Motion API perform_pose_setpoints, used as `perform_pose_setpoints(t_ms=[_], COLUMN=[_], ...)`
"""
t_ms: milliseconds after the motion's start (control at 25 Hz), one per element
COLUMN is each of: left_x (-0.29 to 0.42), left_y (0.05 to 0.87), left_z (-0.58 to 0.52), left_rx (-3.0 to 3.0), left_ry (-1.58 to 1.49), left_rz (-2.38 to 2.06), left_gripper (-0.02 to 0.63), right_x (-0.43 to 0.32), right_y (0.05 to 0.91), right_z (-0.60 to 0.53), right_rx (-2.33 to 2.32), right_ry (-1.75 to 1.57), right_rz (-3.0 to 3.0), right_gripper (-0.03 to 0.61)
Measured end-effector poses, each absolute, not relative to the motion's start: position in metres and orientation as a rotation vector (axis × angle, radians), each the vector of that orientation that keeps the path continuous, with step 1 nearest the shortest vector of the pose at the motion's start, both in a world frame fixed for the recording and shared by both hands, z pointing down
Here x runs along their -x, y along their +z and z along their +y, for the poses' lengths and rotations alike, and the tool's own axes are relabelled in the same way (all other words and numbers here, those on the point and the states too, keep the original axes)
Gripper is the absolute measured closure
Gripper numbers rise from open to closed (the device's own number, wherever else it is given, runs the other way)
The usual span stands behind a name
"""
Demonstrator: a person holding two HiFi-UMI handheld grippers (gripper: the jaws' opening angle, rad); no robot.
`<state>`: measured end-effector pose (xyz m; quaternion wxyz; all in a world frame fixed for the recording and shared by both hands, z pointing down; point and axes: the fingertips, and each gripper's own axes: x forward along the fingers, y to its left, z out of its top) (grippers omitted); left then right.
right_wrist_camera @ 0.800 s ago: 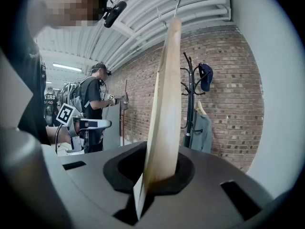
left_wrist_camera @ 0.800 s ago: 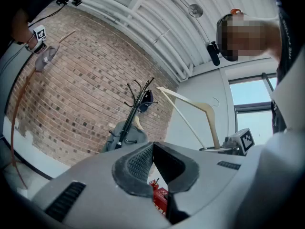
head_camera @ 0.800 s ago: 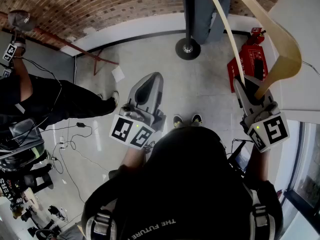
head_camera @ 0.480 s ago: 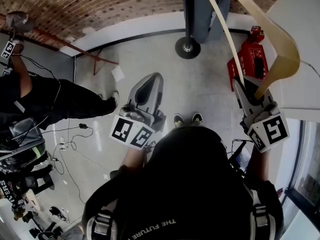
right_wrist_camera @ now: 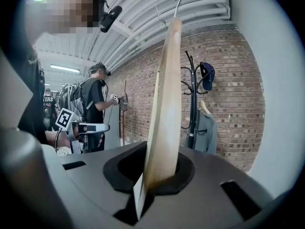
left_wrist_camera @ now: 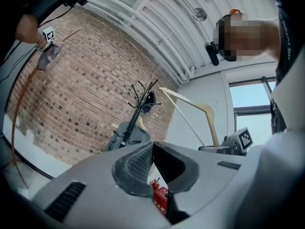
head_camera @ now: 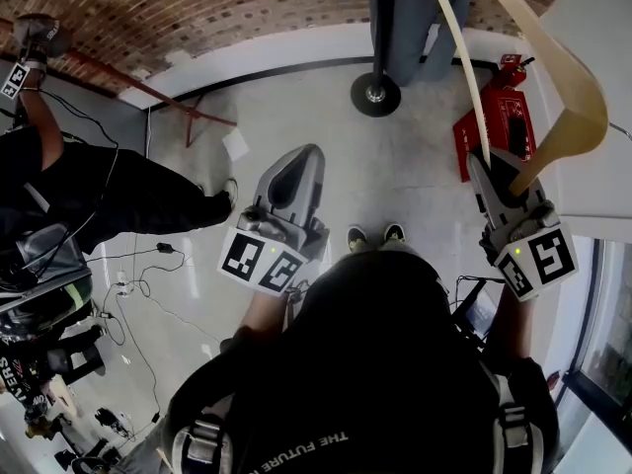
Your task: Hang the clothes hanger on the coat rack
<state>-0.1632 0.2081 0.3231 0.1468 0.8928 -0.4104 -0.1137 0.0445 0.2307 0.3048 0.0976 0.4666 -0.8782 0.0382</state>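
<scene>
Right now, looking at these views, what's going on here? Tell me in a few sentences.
A person holds a gripper in each hand. The right gripper is shut on one end of a wooden clothes hanger, held up with its metal hook at the top. The left gripper is shut and holds nothing. The coat rack stands ahead by the brick wall, carrying a dark cap and a grey garment. The hanger is not yet on it.

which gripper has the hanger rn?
The right gripper: its jaws are shut on one end of the wooden hanger. The left gripper holds nothing, jaws together.
</scene>
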Motion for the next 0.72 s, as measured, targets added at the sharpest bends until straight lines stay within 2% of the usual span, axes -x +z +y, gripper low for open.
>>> perform_pose_setpoints(t_ms=[280, 720], left_x=[0.191, 0.171], left_y=[0.327, 0.331], left_z=[0.193, 0.124], left_rx=[-2.542, -2.554], left_ry=[-0.312, -0.297], left_rz=[-1.180, -1.179], left_gripper=[0.594, 0.594], right_x=[-0.022, -0.042], right_y=[0.307, 0.316], right_z=[0.218, 0.152], right_rx=[-1.368, -1.364], right_ry=[0.126, 0.123], right_rz=[-2.553, -2.545], right_gripper=[0.538, 0.538])
